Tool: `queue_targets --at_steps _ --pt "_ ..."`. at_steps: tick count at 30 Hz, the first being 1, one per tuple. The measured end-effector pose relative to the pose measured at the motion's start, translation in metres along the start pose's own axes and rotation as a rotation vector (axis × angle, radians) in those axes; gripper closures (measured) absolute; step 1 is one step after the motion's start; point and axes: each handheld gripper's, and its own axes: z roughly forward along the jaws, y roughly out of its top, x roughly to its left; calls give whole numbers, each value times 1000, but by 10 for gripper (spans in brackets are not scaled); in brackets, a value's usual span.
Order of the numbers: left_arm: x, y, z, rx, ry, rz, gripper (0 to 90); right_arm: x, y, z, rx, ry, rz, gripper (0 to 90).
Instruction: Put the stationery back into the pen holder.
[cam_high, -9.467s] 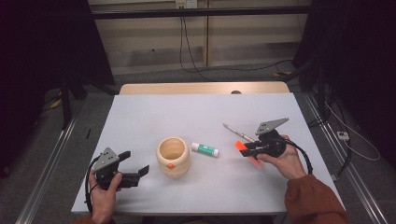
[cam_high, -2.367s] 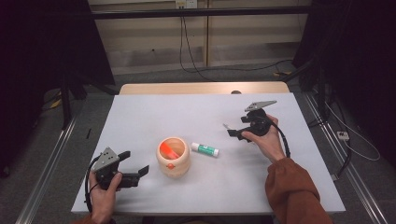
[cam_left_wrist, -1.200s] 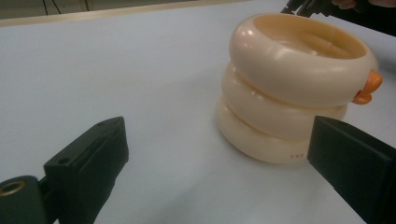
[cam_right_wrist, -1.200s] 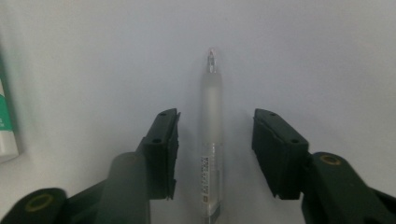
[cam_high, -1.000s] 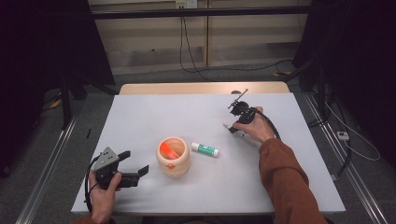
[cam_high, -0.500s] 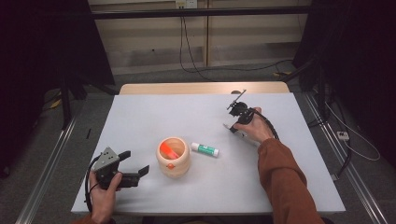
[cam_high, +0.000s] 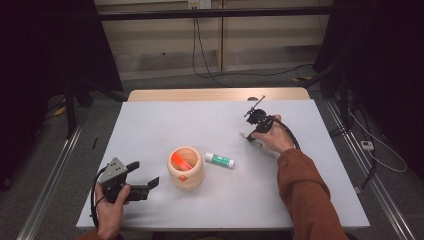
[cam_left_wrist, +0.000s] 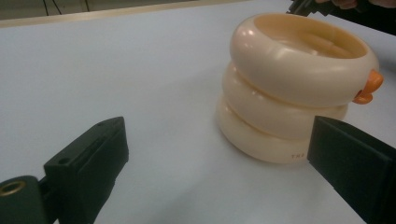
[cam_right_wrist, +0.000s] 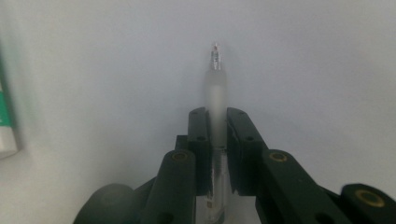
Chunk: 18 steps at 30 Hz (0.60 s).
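A clear pen lies on the white table, tip pointing away from my right gripper, whose jaws are shut on its barrel. From above, that right gripper tilts down at the pen on the table's right side. A cream ringed cup stands at centre with an orange marker in it. My left gripper rests open at the front left. In its own view, the left gripper faces the cup, and nothing touches its jaws.
A white and green glue stick lies just right of the cup, and its edge shows as the glue stick at the left of the right gripper view. The right gripper's cable loops near the table's right edge. Bare table surrounds the cup.
The orange marker the right gripper held earlier now stands in the cup. The right hand went back and left to the pen and closed on it. The left gripper kept still.
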Motion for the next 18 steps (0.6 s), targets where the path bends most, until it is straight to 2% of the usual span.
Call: queue_targets --at_steps 6,7,9,12,15,18 --pt "-1 0 0 -1 0 3 51 -2 -8 -19 -105 16 41 811" --pt "-1 0 0 -1 1 1 51 -1 -9 -20 -118 19 50 811" --pt "-1 0 0 1 0 2 51 2 -11 -21 -143 17 34 811" --pt "-1 0 0 -1 0 -2 51 6 -13 -25 -195 24 44 811" --pt "-1 0 0 -2 0 0 51 8 -16 -31 -276 39 65 811" --pt "-1 0 0 -5 0 -1 51 12 -20 -34 -309 26 79 811"
